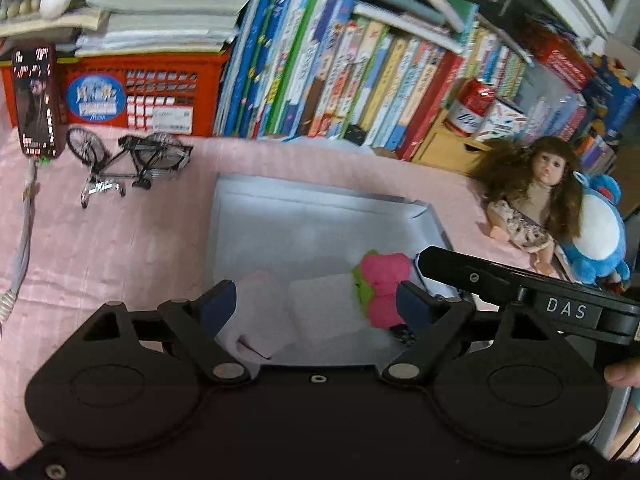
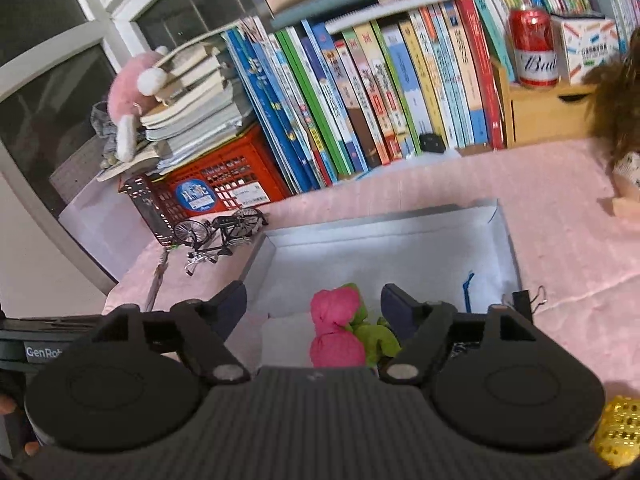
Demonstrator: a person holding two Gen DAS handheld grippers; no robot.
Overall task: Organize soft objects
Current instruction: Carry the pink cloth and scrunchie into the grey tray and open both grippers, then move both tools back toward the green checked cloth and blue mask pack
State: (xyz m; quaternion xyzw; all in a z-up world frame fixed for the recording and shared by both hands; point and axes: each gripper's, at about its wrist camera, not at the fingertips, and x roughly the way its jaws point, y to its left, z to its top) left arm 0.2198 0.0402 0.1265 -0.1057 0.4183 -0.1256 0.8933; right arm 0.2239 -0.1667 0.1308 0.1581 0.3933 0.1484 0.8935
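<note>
A shallow grey-white box [image 1: 320,208] lies on the pink tablecloth; it also shows in the right wrist view [image 2: 384,236]. In its near end lie a pink-and-green rolled cloth [image 1: 382,286], a white folded cloth [image 1: 324,308] and a pale pink folded cloth [image 1: 260,312]. My left gripper [image 1: 316,304] is open above these, holding nothing. My right gripper [image 2: 314,308] is open just over the pink-and-green roll [image 2: 336,328], its fingers on either side and apart from it. The right gripper's body [image 1: 520,292] reaches in at the right of the left wrist view.
A doll [image 1: 532,196] and a blue plush [image 1: 604,232] lie right of the box. A model bicycle [image 1: 128,160], a red crate [image 1: 140,92] with stacked books and a row of upright books [image 1: 360,72] stand behind. A gold mesh ball [image 2: 618,432] sits near right.
</note>
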